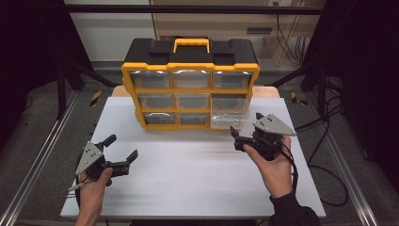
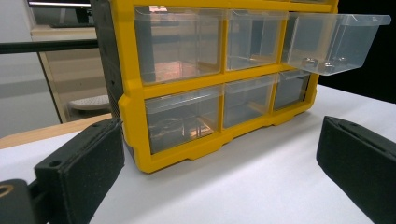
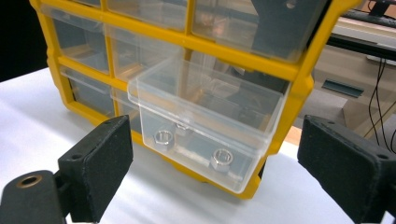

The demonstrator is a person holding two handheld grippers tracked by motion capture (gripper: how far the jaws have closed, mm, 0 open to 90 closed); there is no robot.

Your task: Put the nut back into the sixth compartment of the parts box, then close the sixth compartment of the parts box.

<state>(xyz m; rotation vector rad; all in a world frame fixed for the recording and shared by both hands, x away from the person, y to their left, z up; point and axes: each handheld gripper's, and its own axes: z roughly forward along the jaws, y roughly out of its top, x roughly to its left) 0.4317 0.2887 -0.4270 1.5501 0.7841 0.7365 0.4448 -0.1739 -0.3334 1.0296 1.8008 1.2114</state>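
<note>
Both the left gripper (image 1: pixel 123 150) and right gripper (image 1: pixel 244 130) are spread, empty. The pulled-out drawer (image 3: pixel 205 123) at frame centre could slide free, spilling its 2 nuts (image 3: pixel 163 136).

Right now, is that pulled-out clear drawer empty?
No, the open drawer holds two metal nuts lying on its floor, plain in the right gripper view.

Bare white table (image 1: pixel 188 179) lies open between both hands. Ahead, the yellow organizer (image 1: pixel 190 84) blocks the far side, and its pulled-out clear drawer (image 3: pixel 205 121) juts toward the right gripper (image 1: pixel 245 132), narrowing that approach.
</note>
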